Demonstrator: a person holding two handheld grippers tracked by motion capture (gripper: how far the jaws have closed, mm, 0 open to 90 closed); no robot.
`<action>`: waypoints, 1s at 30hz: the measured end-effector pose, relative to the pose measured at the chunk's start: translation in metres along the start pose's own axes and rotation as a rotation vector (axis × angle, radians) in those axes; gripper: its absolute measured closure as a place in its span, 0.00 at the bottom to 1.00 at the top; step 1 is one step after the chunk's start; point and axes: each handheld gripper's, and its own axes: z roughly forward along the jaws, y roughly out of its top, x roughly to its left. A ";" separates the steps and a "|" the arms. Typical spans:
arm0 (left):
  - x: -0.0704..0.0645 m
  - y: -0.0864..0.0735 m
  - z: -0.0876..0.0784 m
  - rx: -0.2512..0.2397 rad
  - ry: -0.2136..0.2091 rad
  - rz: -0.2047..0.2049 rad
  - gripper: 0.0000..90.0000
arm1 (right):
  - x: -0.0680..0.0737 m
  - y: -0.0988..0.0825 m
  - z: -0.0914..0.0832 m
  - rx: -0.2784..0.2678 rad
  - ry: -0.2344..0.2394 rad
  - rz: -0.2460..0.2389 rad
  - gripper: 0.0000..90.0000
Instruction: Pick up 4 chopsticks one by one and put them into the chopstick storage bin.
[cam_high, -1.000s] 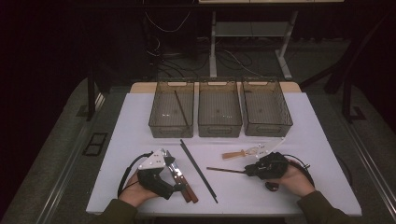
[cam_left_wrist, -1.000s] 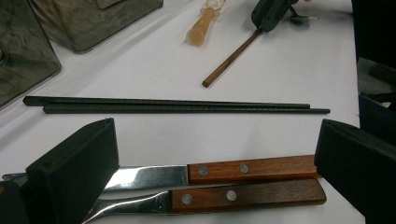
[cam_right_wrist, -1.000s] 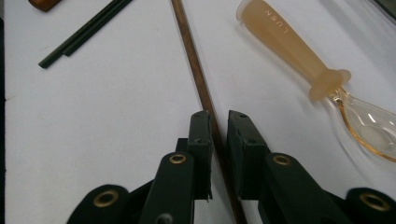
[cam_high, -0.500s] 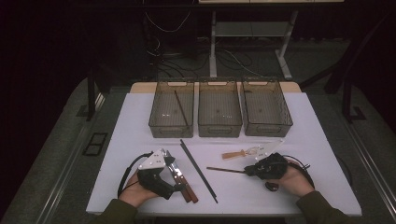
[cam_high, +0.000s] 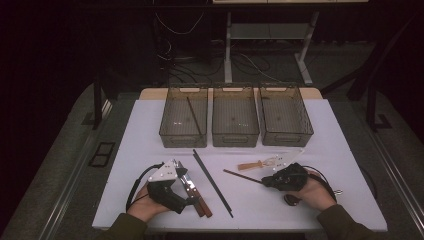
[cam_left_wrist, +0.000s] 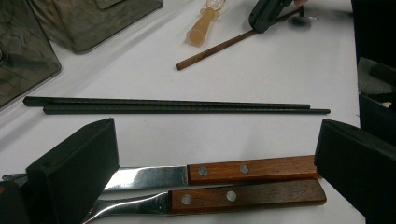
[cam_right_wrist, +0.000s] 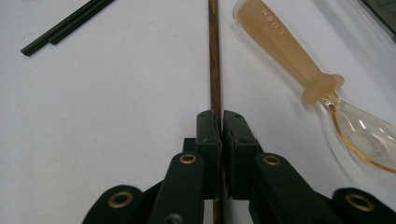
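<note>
My right gripper (cam_high: 266, 181) (cam_right_wrist: 220, 123) is shut on a brown wooden chopstick (cam_high: 242, 176) (cam_right_wrist: 214, 56) that lies flat on the white table; its jaws have just been closing on it. My left gripper (cam_high: 194, 196) (cam_left_wrist: 215, 168) stands open, one jaw at each end of a knife (cam_left_wrist: 252, 169) and a fork (cam_left_wrist: 243, 196) with wooden handles lying side by side. Two black chopsticks (cam_high: 212, 182) (cam_left_wrist: 177, 106) lie between the hands. An amber plastic spoon (cam_high: 255, 164) (cam_right_wrist: 289, 51) lies just beyond the brown chopstick.
Three smoky clear bins stand in a row at the back: left (cam_high: 182, 137), middle (cam_high: 235, 137), right (cam_high: 287, 136). Another brown chopstick (cam_high: 194, 117) leans in the left bin. The table's front edge is close under both hands.
The right gripper's jaws have drawn together on the brown chopstick. Neither hand has shifted, and the cutlery lies where it was.
</note>
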 end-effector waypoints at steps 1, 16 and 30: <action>0.000 0.000 0.000 0.000 -0.001 0.001 0.00 | 0.000 0.000 0.000 -0.002 0.002 -0.002 0.95; -0.001 0.000 0.001 0.002 -0.002 -0.001 0.00 | 0.001 -0.002 0.000 -0.009 -0.010 -0.094 0.95; 0.000 0.000 0.000 0.000 -0.001 0.000 0.00 | -0.007 0.003 -0.007 -0.039 0.004 -0.064 0.95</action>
